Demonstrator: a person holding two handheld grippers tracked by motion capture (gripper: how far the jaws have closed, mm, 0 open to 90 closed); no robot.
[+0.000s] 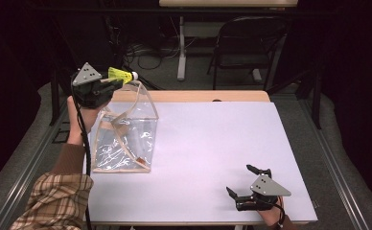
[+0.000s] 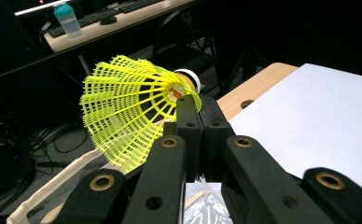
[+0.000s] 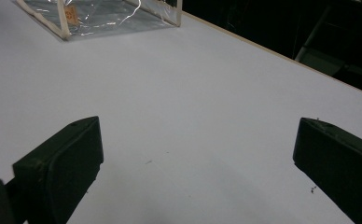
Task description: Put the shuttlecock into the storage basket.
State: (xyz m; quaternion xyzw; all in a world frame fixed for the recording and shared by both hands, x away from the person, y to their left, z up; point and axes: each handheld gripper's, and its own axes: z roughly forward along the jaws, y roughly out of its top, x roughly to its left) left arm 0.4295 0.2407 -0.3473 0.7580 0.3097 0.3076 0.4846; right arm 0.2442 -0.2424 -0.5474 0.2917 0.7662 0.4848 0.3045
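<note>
High view: a person's two forearms come in from the near edge of a white-topped bench [image 1: 208, 143], a tool in each hand.
Left tool [image 1: 111, 82]: held up over the far left corner of the bench, above the bag; in the left gripper view [image 2: 195, 105] its two jaws are pressed together on the shuttlecock.
Shuttlecock [image 1: 122, 74]: yellow mesh skirt with a white cork tip, lying roughly level in the air, tip pointing away from the tool toward the far edge; in the left gripper view [image 2: 132, 109] the jaws pinch it at the neck where skirt meets cork, the skirt flaring off to one side.
Bag [image 1: 124, 132]: clear plastic with cream piping, standing near the left edge of the bench, its mouth up and directly under the left tool; the right gripper view shows its lower corner [image 3: 100, 14] resting on the bench, with a small orange tag inside.
Right tool [image 1: 240, 181]: low at the near right corner of the bench, jaws spread wide and holding nothing; in the right gripper view [image 3: 195, 158] bare bench lies between them.
Left sleeve [image 1: 54, 201]: plaid over a brown cuff, at the near left corner.
Beyond the far edge: a folding chair [image 1: 244, 43] and cables on the floor.
</note>
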